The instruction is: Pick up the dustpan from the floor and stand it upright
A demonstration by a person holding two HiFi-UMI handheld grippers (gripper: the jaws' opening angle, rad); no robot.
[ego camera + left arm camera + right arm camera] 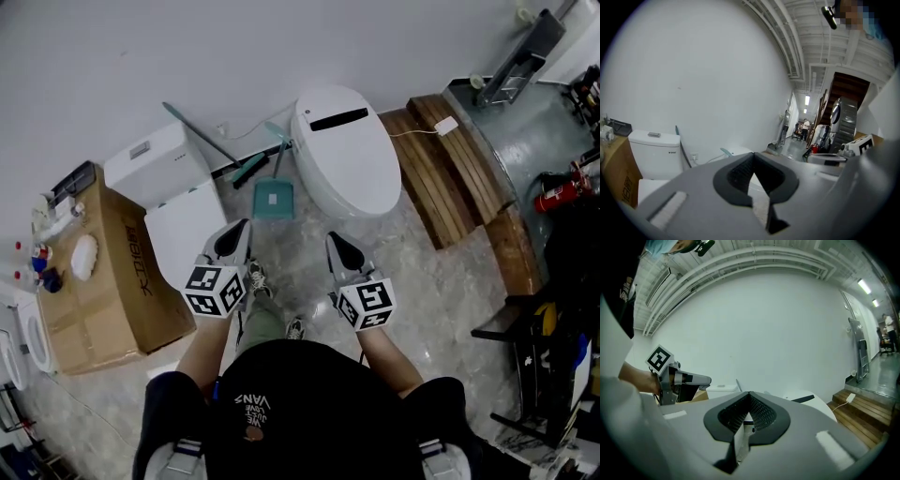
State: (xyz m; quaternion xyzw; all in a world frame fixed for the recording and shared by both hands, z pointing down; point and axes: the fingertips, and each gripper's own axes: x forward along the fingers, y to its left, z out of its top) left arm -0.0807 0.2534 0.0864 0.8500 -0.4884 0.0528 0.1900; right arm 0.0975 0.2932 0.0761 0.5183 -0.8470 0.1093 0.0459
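Head view: teal dustpan [273, 200] stands upright; left gripper [242, 230] and right gripper [334, 241] closed, empty.

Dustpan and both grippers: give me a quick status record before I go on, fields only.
dustpan: teal, on the floor between tank toilet and oval toilet, handle toward the wall, not held
upright: looks propped, not certain
left gripper: fingers shut, empty, short of the dustpan
right gripper: fingers shut, empty, short of the dustpan
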